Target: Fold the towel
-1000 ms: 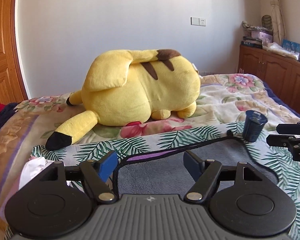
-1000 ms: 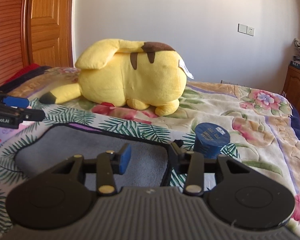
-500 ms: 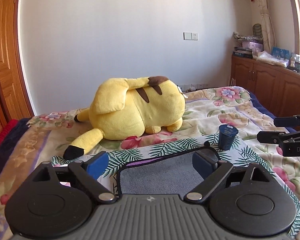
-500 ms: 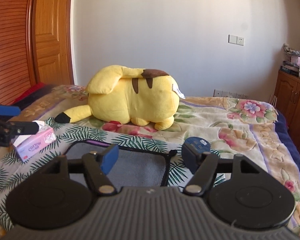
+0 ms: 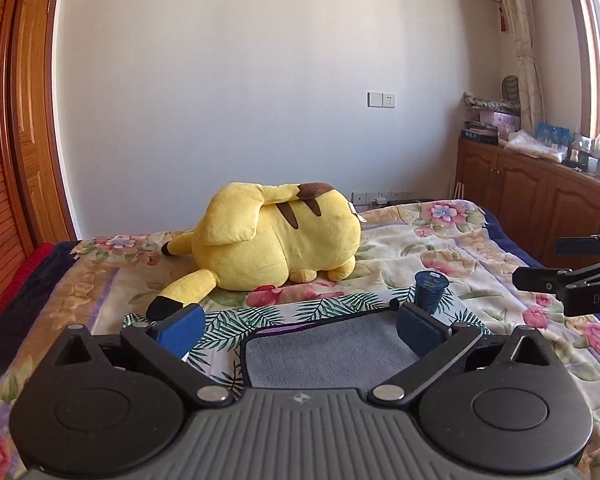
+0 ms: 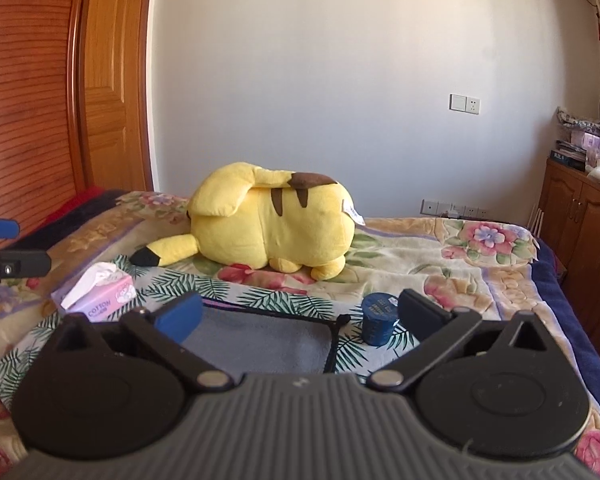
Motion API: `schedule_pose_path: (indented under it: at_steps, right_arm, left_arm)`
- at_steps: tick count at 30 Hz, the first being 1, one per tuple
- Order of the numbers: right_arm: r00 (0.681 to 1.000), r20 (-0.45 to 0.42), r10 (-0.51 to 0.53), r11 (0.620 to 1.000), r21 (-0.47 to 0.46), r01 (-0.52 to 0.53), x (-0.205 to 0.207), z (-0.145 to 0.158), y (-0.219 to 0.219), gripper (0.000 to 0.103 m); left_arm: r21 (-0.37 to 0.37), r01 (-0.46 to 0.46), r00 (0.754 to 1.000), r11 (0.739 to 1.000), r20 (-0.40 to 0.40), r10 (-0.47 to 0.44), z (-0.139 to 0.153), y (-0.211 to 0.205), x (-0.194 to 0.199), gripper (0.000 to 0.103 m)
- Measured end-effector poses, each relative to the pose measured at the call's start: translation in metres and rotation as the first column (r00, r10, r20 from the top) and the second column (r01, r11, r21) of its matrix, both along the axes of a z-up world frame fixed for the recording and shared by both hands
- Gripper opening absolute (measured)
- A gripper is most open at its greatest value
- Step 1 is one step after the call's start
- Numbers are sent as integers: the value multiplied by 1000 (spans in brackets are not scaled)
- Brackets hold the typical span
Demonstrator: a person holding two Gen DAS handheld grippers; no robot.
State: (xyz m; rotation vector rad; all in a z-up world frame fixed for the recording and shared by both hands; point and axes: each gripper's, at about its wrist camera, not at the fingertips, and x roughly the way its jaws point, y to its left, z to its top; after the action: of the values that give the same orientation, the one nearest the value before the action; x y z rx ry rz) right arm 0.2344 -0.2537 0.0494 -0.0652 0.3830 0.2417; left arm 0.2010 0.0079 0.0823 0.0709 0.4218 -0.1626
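Observation:
A grey towel (image 5: 328,348) with a black hem lies flat on the palm-leaf cloth on the bed; it also shows in the right wrist view (image 6: 260,344). My left gripper (image 5: 300,330) is open and empty, held above the towel's near side. My right gripper (image 6: 298,314) is open and empty, above the towel's right part. The right gripper's fingers (image 5: 560,276) show at the right edge of the left wrist view. The left gripper's fingers (image 6: 16,264) show at the left edge of the right wrist view.
A big yellow plush (image 5: 276,240) lies on the bed behind the towel. A dark blue cup (image 6: 378,320) stands by the towel's far right corner. A pink tissue pack (image 6: 100,292) lies to the left. Wooden cabinets (image 5: 540,204) line the right wall.
Both grippers have pulled back and up from the towel and opened wider. The towel stays flat on the bed.

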Motion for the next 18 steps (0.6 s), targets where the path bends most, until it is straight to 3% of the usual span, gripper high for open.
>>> schedule_pose_path:
  at_steps: [18]
  right_arm:
    - [1000, 16, 11, 1000, 10, -11, -71, 11, -4, 103]
  left_arm:
    - [24, 3, 1000, 1000, 10, -3, 22, 3, -78, 87]
